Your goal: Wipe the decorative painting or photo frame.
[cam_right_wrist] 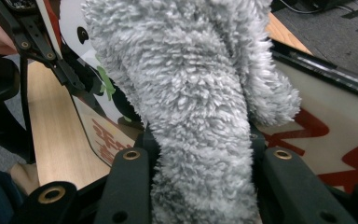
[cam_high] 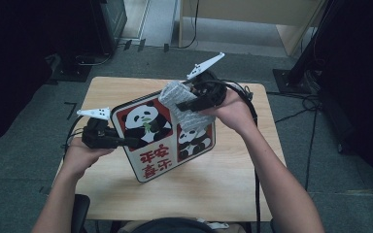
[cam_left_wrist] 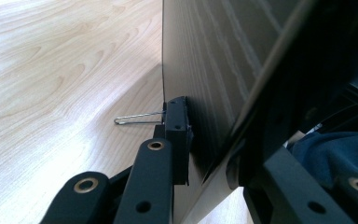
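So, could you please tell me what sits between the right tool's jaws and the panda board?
A fluffy grey cloth, pinched by the right tool, lies against the panda board, clearest in the right gripper view.

A lab-like recording room: small wooden table [cam_high: 223,179] on grey carpet [cam_high: 24,160], dark equipment stands [cam_high: 306,58], trailing cables [cam_high: 306,104].

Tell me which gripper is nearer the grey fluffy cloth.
Right. The right gripper clamps the cloth between its jaws against the panda board; the left gripper grips the board's left edge.
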`<state>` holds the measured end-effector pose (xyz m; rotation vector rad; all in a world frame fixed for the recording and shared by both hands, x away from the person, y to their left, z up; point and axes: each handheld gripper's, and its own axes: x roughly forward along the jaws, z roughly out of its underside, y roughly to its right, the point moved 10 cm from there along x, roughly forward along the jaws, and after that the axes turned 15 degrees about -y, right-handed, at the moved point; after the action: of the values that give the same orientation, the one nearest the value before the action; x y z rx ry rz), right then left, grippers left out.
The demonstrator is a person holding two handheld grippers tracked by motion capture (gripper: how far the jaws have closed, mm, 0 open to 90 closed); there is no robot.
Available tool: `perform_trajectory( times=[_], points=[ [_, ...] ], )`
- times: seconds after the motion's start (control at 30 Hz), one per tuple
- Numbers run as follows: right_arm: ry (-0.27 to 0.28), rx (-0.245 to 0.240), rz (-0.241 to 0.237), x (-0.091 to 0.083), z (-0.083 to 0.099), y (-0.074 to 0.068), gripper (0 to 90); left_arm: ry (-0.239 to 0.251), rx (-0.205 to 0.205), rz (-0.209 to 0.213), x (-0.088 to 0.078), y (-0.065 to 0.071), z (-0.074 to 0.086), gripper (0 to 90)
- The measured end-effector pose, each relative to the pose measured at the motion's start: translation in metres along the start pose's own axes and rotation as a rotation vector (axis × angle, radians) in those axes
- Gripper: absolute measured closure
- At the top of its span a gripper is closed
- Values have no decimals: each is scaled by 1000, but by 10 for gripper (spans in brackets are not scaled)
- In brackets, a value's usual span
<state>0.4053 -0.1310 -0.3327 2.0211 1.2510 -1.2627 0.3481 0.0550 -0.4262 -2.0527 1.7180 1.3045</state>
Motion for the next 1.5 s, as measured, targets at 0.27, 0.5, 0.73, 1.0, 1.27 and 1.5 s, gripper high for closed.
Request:
perform_trajectory(
  times=[0.27, 0.5, 0.73, 1.0, 1.27, 1.5],
  points=[
    [2, -4, -10, 10, 12, 0, 662, 0, 1, 2, 0, 0, 0, 771],
    [-16, 7, -30, 24, 25, -2, 662, -1, 4, 0, 0, 0, 0, 771],
    [-11, 16, -50, 37, 35, -3, 661, -1, 4, 1, 1, 1, -1, 770],
    [-15, 24, -55, 51, 50, -7, 659, -2, 5, 1, 1, 2, -1, 769],
    [-13, 34, -78, 69, 66, -9, 656, -3, 6, 2, 1, 1, -1, 769],
    [-14, 44, -90, 80, 76, -11, 655, -3, 5, 5, 1, 2, -1, 767]
  ],
)
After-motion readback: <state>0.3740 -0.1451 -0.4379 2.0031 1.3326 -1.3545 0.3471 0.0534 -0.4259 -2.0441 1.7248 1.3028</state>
